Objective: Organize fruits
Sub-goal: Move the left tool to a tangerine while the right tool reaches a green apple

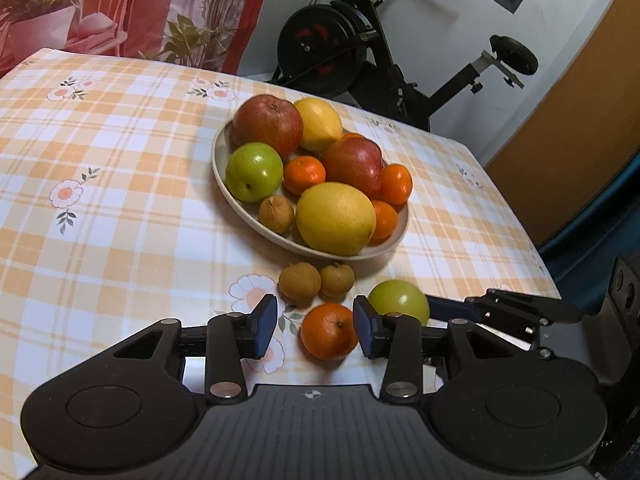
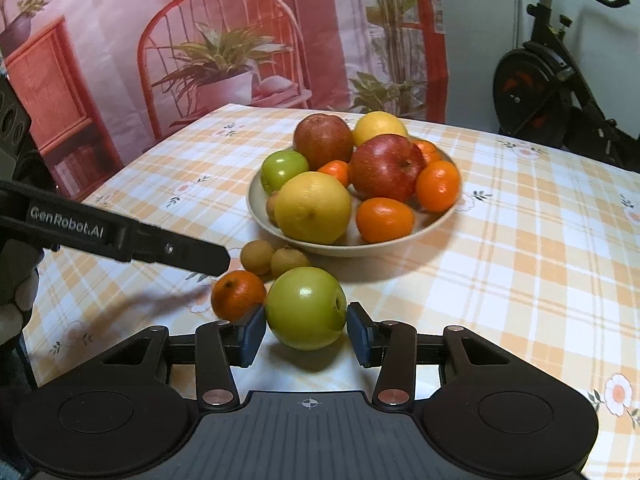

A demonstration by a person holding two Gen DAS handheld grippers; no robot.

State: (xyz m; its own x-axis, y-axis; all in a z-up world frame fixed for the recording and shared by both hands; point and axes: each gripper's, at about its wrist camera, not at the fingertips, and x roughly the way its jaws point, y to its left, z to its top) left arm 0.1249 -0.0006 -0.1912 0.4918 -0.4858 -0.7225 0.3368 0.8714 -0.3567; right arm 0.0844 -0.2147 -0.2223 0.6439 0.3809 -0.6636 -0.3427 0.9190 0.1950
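A beige bowl [image 1: 222, 184] in the middle of the checked tablecloth holds red apples, lemons, mandarins, a green apple and a small brown fruit. In front of it on the cloth lie two small brown fruits [image 1: 300, 283], a mandarin [image 1: 329, 331] and a green apple [image 2: 306, 308]. My left gripper [image 1: 316, 326] is open with the mandarin between its fingers. The mandarin lies near the right pad, with a gap at the left pad. My right gripper [image 2: 306, 330] has both blue pads against the sides of the green apple, which rests on the cloth.
The two grippers are close together at the near edge of the table [image 2: 520, 280]. One finger [image 2: 192, 254] of the left gripper reaches across the right wrist view. An exercise bike [image 1: 360, 52] stands behind the table, and a printed backdrop [image 2: 200, 40] hangs behind it.
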